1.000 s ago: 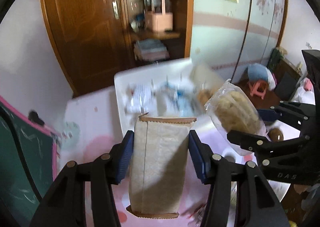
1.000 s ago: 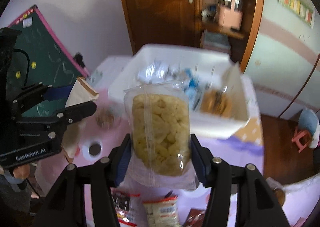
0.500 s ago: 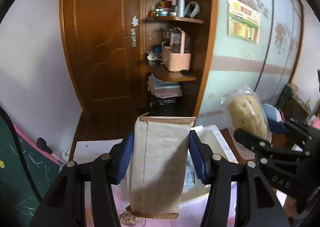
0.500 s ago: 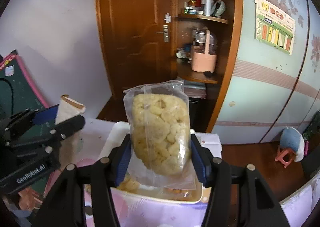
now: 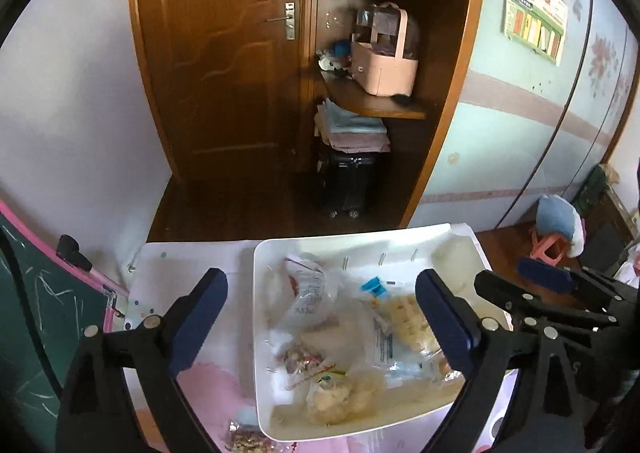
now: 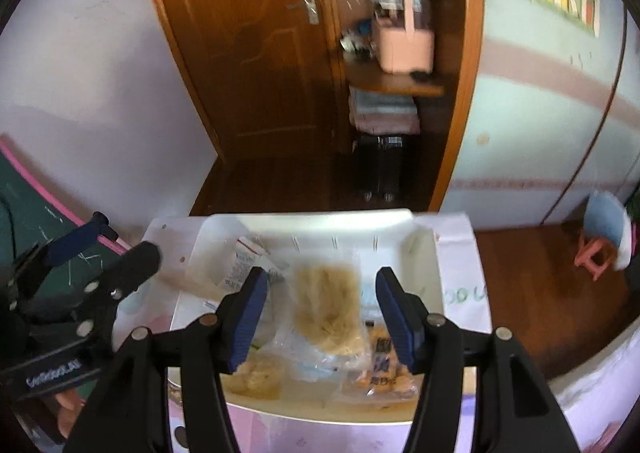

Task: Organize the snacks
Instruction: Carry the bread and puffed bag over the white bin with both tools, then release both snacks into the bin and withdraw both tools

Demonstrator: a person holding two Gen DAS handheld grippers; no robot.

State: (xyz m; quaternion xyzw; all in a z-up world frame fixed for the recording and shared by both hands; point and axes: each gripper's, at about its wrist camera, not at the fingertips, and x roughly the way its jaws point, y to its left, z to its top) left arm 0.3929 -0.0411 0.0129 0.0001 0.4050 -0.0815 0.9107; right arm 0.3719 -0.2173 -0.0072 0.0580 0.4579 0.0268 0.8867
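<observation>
The left tongs (image 5: 322,327) have just been opening and stand wide with nothing between them. The right tongs (image 6: 320,317) have also parted, their clear snack bag (image 6: 326,303) lying loose below in the white bin (image 6: 312,223) on the table (image 5: 188,257).

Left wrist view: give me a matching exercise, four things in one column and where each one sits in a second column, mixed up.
Things:
1. pink basket
2. white tub
3. chalkboard
4. poster

Places:
A. high on the pale green wall
B. on the wooden shelf
C. on the table, holding snack packets
D. at the picture's left edge, beside the table

Pairs: 1-B, 2-C, 3-D, 4-A
</observation>
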